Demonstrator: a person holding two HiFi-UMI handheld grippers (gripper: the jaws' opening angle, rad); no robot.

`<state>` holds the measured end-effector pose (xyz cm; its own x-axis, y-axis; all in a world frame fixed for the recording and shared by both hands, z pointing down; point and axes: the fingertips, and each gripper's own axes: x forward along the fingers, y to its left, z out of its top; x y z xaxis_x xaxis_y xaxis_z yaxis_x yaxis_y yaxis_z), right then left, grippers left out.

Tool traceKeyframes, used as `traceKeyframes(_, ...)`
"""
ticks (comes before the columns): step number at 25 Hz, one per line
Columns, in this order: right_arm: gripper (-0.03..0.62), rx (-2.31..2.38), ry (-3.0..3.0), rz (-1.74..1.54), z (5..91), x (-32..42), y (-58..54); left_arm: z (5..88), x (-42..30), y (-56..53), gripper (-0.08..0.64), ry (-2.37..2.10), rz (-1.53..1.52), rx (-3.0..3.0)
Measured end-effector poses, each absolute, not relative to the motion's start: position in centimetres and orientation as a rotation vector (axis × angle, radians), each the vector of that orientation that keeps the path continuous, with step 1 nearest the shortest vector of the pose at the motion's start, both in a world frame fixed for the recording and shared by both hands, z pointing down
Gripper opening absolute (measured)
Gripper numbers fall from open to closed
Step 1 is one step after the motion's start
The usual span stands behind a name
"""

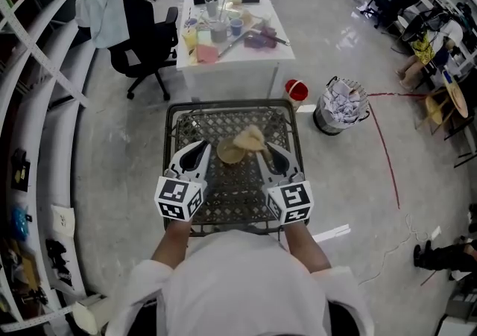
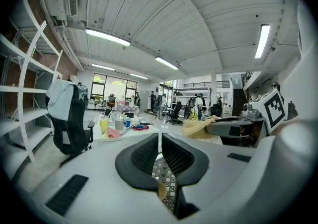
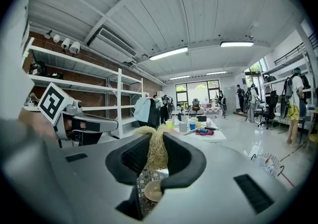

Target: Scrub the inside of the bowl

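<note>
Tan round bowl (image 1: 229,153) sits upright near the middle of a black metal mesh table (image 1: 223,200), directly in front of the person. In both gripper views it shows low down, below the jaws (image 2: 162,190) (image 3: 152,190).

The right gripper (image 1: 265,147) is clamped on a pale yellow fibrous scrubber (image 1: 250,138). In the right gripper view the strands (image 3: 157,149) fill the gap between the two dark pads and a tuft sticks out above them. In the head view the scrubber overlaps the bowl's upper right rim, though whether it touches the bowl cannot be told.

The left gripper (image 1: 203,147) is just beside the bowl's left side. Its jaws are drawn together with nothing between them, and only a thin slit shows in the left gripper view (image 2: 160,137). From there the right gripper (image 2: 233,127) and its scrubber (image 2: 196,127) show off to the right.

Beyond the mesh table stands a white work table (image 1: 257,55) crowded with cups and small items. A black office chair (image 1: 145,40) draped with a pale garment is to its left. A red bucket (image 1: 297,91) and a bin full of crumpled paper (image 1: 341,106) stand on the floor to its right.
</note>
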<state>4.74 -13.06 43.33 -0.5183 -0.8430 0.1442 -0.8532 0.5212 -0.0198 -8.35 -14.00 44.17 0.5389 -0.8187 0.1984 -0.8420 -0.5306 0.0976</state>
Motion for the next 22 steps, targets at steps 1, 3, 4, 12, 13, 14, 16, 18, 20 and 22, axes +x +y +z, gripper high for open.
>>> traceKeyframes(1,0.086,1.476,-2.638,0.13,43.3,4.7,-13.0,44.1,-8.5,-13.8,0.044,-1.415,0.192,2.596)
traceKeyframes(3,0.086,1.474,-2.639,0.125,43.4,4.6,-12.9,44.1,-8.6,-13.3,0.044,-1.414,0.2,2.604)
traceKeyframes(4,0.086,1.474,-2.639,0.121,43.4,4.6,-12.8,44.1,-8.6,-13.1,0.044,-1.412,0.203,2.608)
traceKeyframes(12,0.086,1.46,-2.65,0.093,43.2,4.2,-12.5,43.5,-8.8,-12.4,0.044,-1.41,0.206,2.632)
traceKeyframes(13,0.086,1.455,-2.652,0.091,43.2,4.1,-12.4,43.4,-8.8,-12.4,0.044,-1.408,0.198,2.638)
traceKeyframes(14,0.086,1.449,-2.653,0.089,43.3,4.1,-12.4,43.3,-8.8,-12.4,0.044,-1.405,0.188,2.641)
traceKeyframes(16,0.086,1.442,-2.656,0.089,43.4,4.0,-12.5,43.2,-8.8,-12.4,0.044,-1.396,0.161,2.642)
traceKeyframes(18,0.086,1.439,-2.656,0.089,43.4,3.9,-12.6,43.2,-8.8,-12.5,0.044,-1.388,0.146,2.64)
traceKeyframes(20,0.086,1.435,-2.655,0.086,43.4,3.9,-12.8,43.1,-8.8,-12.5,0.044,-1.387,0.143,2.641)
traceKeyframes(22,0.086,1.431,-2.654,0.082,43.4,3.8,-12.9,42.9,-8.7,-12.6,0.044,-1.385,0.137,2.643)
